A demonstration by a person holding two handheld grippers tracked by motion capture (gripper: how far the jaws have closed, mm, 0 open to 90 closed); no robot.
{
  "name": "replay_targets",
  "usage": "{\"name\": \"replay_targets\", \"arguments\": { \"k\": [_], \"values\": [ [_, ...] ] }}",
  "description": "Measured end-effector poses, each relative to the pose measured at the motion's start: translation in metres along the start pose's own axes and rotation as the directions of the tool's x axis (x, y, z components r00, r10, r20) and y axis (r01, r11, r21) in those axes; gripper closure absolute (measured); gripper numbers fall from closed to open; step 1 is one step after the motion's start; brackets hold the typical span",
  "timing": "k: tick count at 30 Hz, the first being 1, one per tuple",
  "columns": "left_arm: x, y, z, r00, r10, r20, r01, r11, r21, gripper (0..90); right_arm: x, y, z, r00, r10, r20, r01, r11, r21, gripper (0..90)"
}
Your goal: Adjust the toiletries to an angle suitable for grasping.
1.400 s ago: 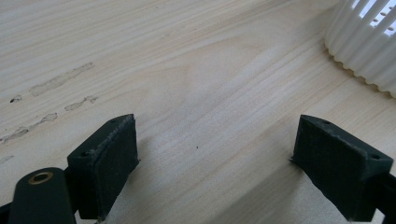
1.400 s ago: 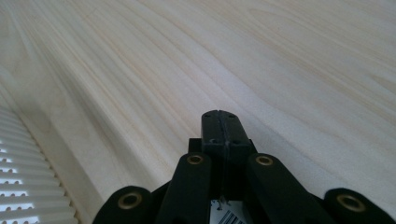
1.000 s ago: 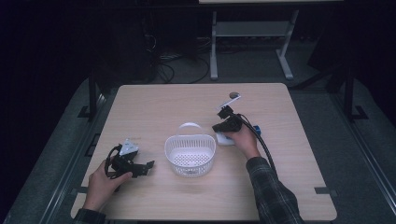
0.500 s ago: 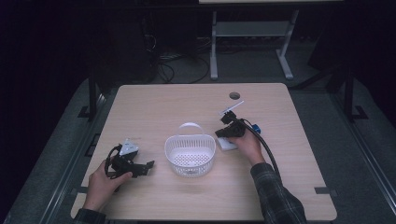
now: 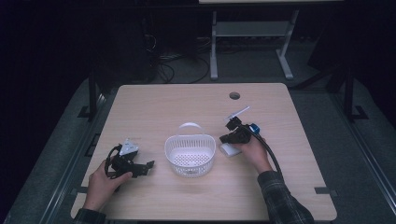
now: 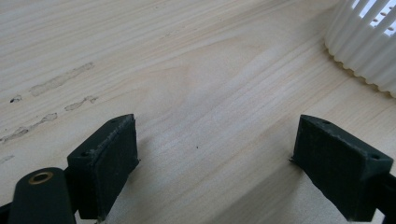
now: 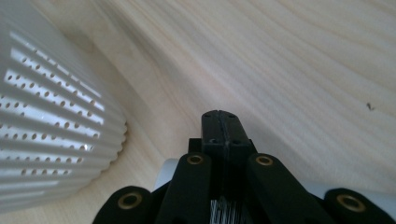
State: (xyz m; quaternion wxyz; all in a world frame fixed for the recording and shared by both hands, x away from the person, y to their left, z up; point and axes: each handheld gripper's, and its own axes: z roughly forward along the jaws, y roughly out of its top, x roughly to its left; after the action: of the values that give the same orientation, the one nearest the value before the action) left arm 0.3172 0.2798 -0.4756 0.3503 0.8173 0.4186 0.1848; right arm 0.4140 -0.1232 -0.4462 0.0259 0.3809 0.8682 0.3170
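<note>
A white perforated basket (image 5: 190, 154) with a raised handle stands at the table's middle. My right gripper (image 5: 224, 138) is just to its right, pointing at it, with jaws pressed together and nothing between them. A small flat white block (image 5: 228, 150) lies under that gripper, partly hidden by the hand. In the right gripper view the shut gripper (image 7: 221, 119) hovers low over the wood, the basket wall (image 7: 51, 112) is at left and the white block (image 7: 166, 170) peeks out beneath. My left gripper (image 5: 145, 167) rests left of the basket, open. Its own view has the left gripper (image 6: 215, 140) wide apart over bare wood.
The light wooden table (image 5: 187, 102) has a round cable hole (image 5: 234, 95) near its far edge. The basket's ribbed side (image 6: 369, 46) sits a short way ahead-right of the left gripper. A desk frame and cables stand on the dark floor beyond the table.
My right gripper has shifted toward the near edge and lower, ending over the white block. The left gripper and the basket have stayed put.
</note>
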Motion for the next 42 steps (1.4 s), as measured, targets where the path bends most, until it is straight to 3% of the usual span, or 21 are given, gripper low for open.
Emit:
{"name": "replay_targets", "arguments": {
  "k": [12, 42],
  "values": [
    [0.000, 0.000, 0.000, 1.0000, 0.000, 0.000, 0.000, 1.0000, 0.000, 12.9, 0.003, -0.020, -0.011, 0.9999, 0.017, -0.002, -0.017, 1.000, -0.005, 89.8],
    [0.000, 0.000, 0.000, 1.0000, 0.000, 0.000, 0.000, 1.0000, -0.002, 12.9, 0.010, -0.077, -0.047, 0.9976, 0.046, 0.052, -0.045, 0.999, -0.014, 89.8]
  ]
}}
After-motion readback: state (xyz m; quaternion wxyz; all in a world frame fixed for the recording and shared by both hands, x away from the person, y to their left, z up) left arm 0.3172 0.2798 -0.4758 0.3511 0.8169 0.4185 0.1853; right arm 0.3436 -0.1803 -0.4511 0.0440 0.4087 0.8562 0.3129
